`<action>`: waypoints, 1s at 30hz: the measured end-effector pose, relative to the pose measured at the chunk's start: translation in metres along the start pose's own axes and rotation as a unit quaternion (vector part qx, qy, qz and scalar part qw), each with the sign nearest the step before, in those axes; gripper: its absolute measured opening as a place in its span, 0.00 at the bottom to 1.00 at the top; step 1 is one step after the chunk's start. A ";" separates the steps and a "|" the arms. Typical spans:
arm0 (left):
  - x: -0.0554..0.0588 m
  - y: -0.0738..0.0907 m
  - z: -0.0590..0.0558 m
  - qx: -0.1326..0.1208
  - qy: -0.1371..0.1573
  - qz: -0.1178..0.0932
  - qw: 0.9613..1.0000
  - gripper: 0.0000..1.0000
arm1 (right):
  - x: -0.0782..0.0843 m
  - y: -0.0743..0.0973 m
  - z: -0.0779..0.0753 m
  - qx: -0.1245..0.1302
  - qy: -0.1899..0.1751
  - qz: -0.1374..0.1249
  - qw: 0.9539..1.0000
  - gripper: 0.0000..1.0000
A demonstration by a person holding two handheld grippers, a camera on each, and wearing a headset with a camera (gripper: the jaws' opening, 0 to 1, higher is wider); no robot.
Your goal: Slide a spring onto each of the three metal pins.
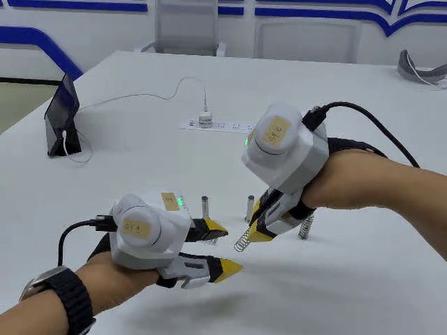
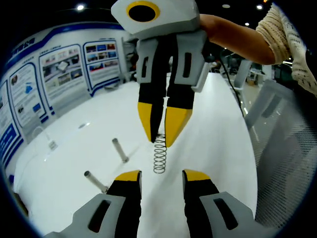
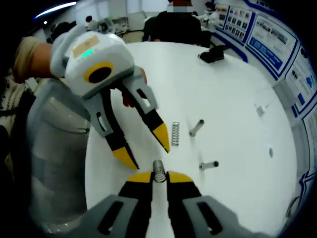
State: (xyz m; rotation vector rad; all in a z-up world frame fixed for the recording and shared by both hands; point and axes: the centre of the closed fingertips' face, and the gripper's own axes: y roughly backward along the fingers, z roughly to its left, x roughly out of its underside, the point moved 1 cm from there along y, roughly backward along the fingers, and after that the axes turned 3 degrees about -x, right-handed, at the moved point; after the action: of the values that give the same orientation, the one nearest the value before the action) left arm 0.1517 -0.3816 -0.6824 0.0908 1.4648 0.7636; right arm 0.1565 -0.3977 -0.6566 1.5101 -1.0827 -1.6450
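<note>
My right gripper point(image 1: 255, 233) point(image 3: 158, 178) is shut on the top end of a metal spring point(image 1: 242, 242) point(image 2: 159, 155) point(image 3: 157, 169), which hangs down to the white table. Just behind it stand two bare metal pins point(image 1: 204, 207) point(image 1: 250, 207) point(image 2: 119, 149) point(image 2: 94, 181). My left gripper point(image 1: 225, 247) point(image 2: 162, 176) is open and empty, facing the held spring from close by. A second spring point(image 1: 306, 225) point(image 3: 175, 134) stands upright to the right of the right gripper; I cannot tell whether a pin is inside it.
A white power strip point(image 1: 216, 126) with a plugged cable lies further back on the table. A dark tablet point(image 1: 63, 115) stands at the left edge. A person point(image 3: 173, 22) sits at the table's far end.
</note>
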 end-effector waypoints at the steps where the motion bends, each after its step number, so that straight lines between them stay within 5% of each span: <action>1: 0.000 0.000 0.000 0.000 -0.002 0.001 1.000 0.32 | 0.000 0.000 0.001 0.000 0.001 0.000 1.000 0.12; 18: 0.001 -0.006 -0.006 0.007 -0.007 0.002 1.000 0.15 | -0.008 0.001 0.014 -0.008 0.007 -0.010 1.000 0.12; 30: -0.003 -0.003 -0.005 0.006 0.027 -0.015 1.000 0.11 | -0.014 0.002 0.016 -0.001 0.019 -0.032 0.999 0.17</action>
State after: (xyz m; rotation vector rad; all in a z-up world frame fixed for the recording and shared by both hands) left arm 0.1487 -0.3875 -0.6824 0.0582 1.5185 0.7368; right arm 0.1421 -0.3840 -0.6488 1.5834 -1.0216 -1.6543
